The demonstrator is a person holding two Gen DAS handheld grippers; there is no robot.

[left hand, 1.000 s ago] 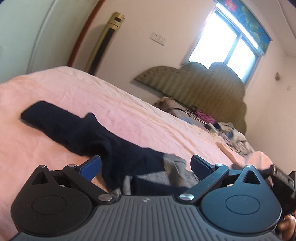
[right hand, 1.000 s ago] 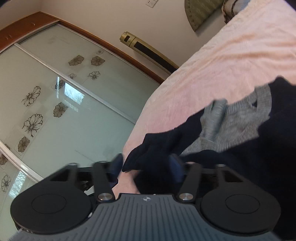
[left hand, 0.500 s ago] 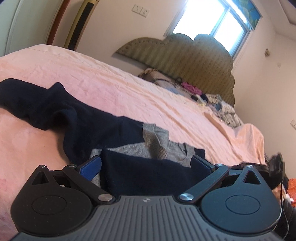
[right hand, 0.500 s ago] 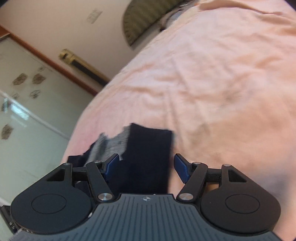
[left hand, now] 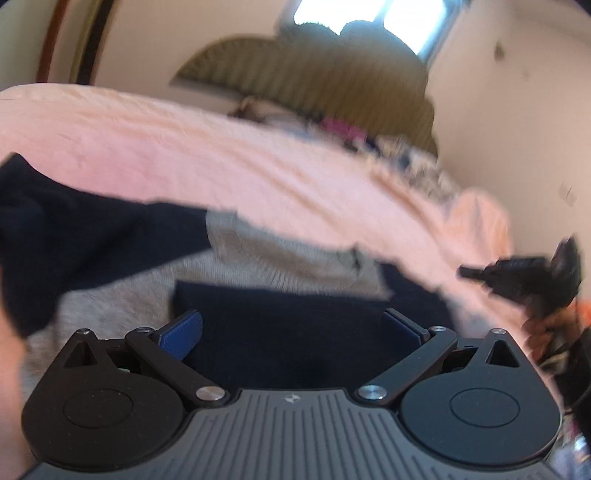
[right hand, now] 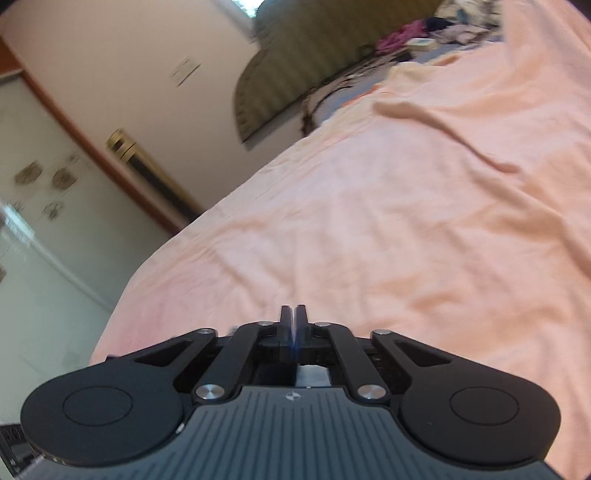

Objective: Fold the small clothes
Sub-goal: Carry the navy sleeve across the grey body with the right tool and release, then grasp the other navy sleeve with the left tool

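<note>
A small navy and grey sweater [left hand: 295, 258] lies on the pink bedsheet [left hand: 221, 155], blurred by motion. One navy sleeve [left hand: 85, 236] stretches to the left, and a folded navy part [left hand: 295, 332] lies over the grey chest. My left gripper [left hand: 291, 317] is open just above that folded part, which shows between its blue pads without being pinched. My right gripper [right hand: 293, 308] is shut with nothing in it and points across bare sheet [right hand: 369, 221]. No sweater shows in the right wrist view. The right gripper also appears as a dark blur [left hand: 517, 277] at the right of the left wrist view.
A padded olive headboard [left hand: 332, 74] and a heap of mixed clothes [right hand: 424, 29] are at the head of the bed. Glass wardrobe doors [right hand: 37, 221] and a tall gold and black unit [right hand: 147, 173] stand beyond the bed's left edge.
The right gripper let go of the navy sleeve, swung away over bare sheet and shut. The left gripper came in lower and closer over the sweater and stayed open.
</note>
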